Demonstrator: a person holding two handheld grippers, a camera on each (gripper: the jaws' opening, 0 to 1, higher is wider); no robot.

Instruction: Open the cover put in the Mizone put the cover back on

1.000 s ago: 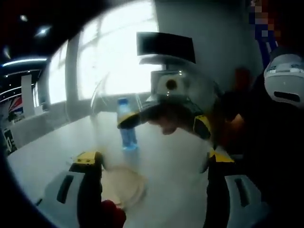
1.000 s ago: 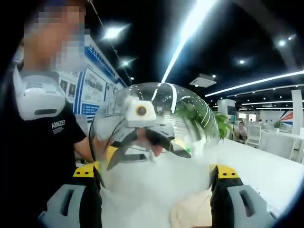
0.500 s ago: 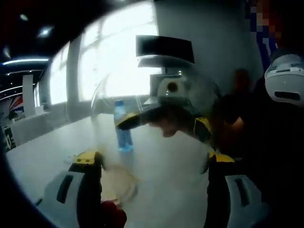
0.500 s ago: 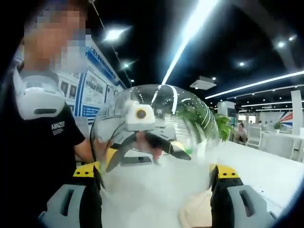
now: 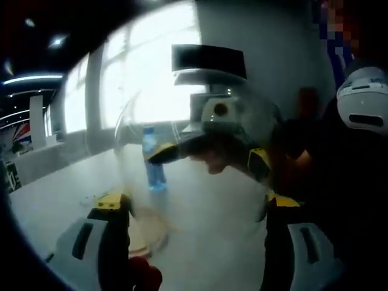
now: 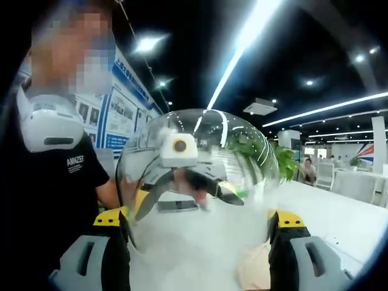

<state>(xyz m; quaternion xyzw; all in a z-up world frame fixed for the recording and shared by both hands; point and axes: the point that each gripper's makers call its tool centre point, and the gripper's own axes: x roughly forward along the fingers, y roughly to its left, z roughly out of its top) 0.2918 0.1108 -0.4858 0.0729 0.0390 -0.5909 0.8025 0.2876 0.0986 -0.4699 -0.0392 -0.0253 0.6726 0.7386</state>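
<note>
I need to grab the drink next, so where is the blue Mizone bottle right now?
In the left gripper view, the Mizone bottle stands upright on the white table, seen through the clear dome cover, left of the other gripper and beyond the round base.

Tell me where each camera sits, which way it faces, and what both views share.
Left gripper view: rides the left gripper; faces the clear dome cover, the right gripper beyond it, a bottle on the white table; the person's torso at right.
Right gripper view: rides the right gripper; faces the cover, the left gripper beyond it; the person's torso at left.
Shared: the cover held between both grippers, and the table.
</note>
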